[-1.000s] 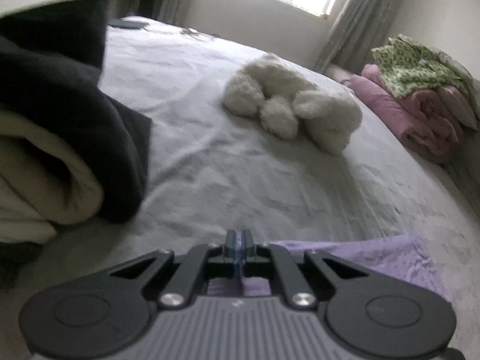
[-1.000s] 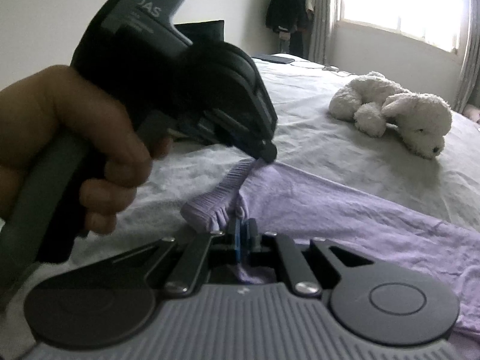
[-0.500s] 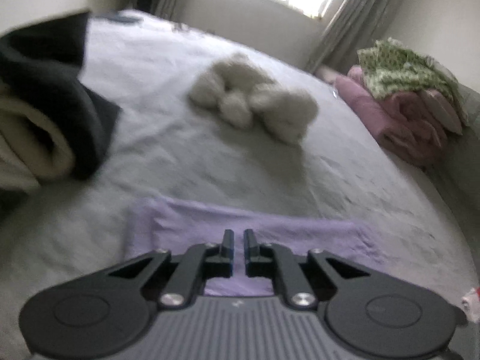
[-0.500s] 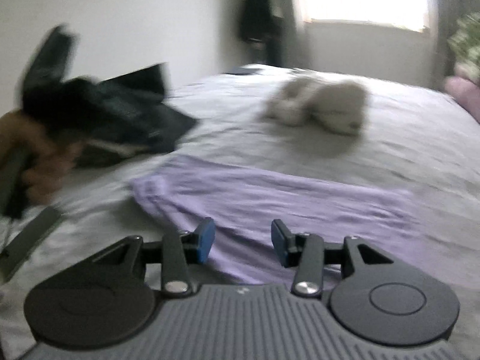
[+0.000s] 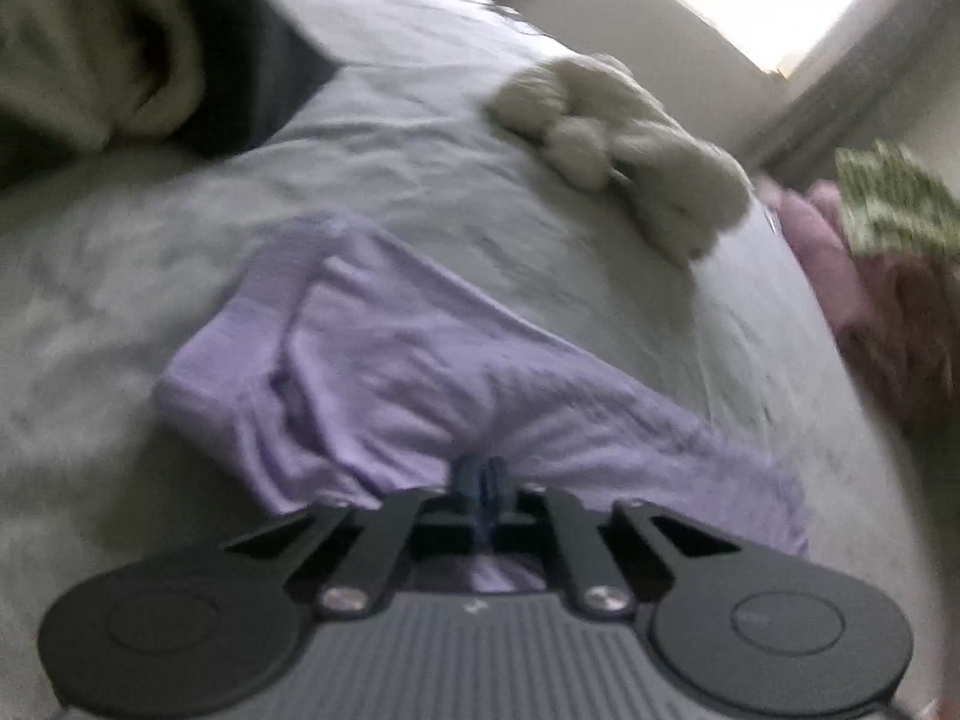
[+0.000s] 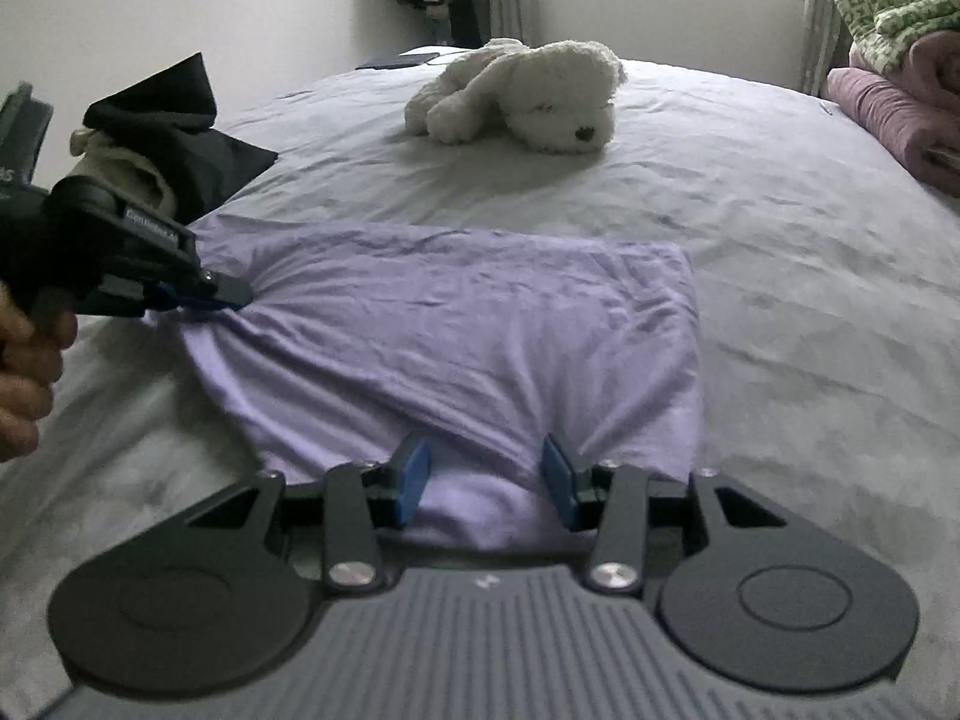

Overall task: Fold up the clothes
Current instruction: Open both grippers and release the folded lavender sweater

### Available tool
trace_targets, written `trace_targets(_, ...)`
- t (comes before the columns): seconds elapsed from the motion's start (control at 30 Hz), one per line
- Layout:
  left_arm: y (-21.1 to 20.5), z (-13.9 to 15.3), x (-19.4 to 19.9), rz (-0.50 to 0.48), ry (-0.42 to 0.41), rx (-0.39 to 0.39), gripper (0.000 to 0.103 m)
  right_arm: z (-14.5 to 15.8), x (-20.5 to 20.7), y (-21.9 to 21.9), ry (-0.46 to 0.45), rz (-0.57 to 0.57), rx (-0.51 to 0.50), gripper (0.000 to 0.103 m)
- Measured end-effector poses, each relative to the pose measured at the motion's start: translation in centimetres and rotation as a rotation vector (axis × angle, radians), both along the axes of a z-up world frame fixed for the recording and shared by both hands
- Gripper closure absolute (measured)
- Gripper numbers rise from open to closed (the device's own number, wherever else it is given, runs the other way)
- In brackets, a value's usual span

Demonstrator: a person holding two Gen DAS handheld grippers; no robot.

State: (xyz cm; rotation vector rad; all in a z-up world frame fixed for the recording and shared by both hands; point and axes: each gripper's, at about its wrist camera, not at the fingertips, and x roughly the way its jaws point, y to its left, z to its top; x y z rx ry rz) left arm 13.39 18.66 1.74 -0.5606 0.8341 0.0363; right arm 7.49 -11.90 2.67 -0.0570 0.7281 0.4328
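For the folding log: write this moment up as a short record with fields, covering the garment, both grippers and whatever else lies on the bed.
garment: purple shirt, lying partly folded and wrinkled on the bed sheet
left gripper: shut on the shirt's left edge, fabric bunched at the tips
right gripper: open, blue pads to either side of the shirt's near edge, nothing pinched
plush toy: white stuffed dog, beyond the shirt, apart from it
other laundry: dark and cream clothes pile at left; pink blankets at right
image quality: left wrist view is motion-blurred
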Motion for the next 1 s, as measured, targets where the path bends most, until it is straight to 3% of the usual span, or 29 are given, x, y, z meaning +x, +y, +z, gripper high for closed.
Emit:
trace_targets(0.13, -0.4, 0.9, -0.4, 0.004, -0.012, 0.033, 0.099, 1.0, -0.5, -1.1, 0.014, 0.017, -0.018, 0.056)
trace_targets(0.23, -1.4, 2.3, -0.7, -0.008, -0.044, 0.093, 0.093, 2.1, -0.7, -2.3, -0.013, 0.002, 0.004, 0.056)
trace_targets(0.37, -3.5, 3.1, -1.0, -0.045, -0.077, 0.214, 0.094, 3.2, 0.8, -3.5, -0.026, -0.075, 0.036, 0.056)
trace_targets(0.4, -4.0, 3.0, -0.9, -0.063, -0.073, 0.227, 0.094, 3.3, 1.5, -3.6, -0.028, -0.094, 0.042, 0.060)
trace_targets(0.43, -4.3, 2.6, -0.8, -0.080, -0.061, 0.231, 0.094, 3.1, 2.1, -3.6, -0.027, -0.109, 0.046, 0.073)
trace_targets(0.5, -4.6, 1.9, -0.6, -0.086, -0.034, 0.248, 0.094, 2.2, 3.2, -3.6, 0.010, -0.137, 0.043, 0.087)
trace_targets(0.53, -4.7, 1.5, -0.5, -0.088, -0.021, 0.258, 0.094, 1.4, 3.6, -3.6, 0.037, -0.152, 0.025, 0.089)
trace_targets(0.57, -4.5, 1.4, -0.4, -0.081, -0.013, 0.258, 0.094, 0.5, 3.9, -3.7, 0.066, -0.167, 0.003, 0.091)
trace_targets(0.7, -3.4, 1.5, -0.2, -0.046, 0.011, 0.216, 0.095, 0.0, 2.3, -4.5, 0.036, -0.138, 0.004, 0.092)
trace_targets(0.83, -3.7, 1.9, -0.4, -0.044, 0.005, 0.210, 0.095, 2.0, 3.2, -5.1, 0.007, -0.133, 0.015, 0.089)
trace_targets(1.0, -5.1, 2.6, -0.7, -0.101, -0.044, 0.231, 0.095, 3.7, 7.5, -4.8, -0.035, -0.131, 0.070, 0.088)
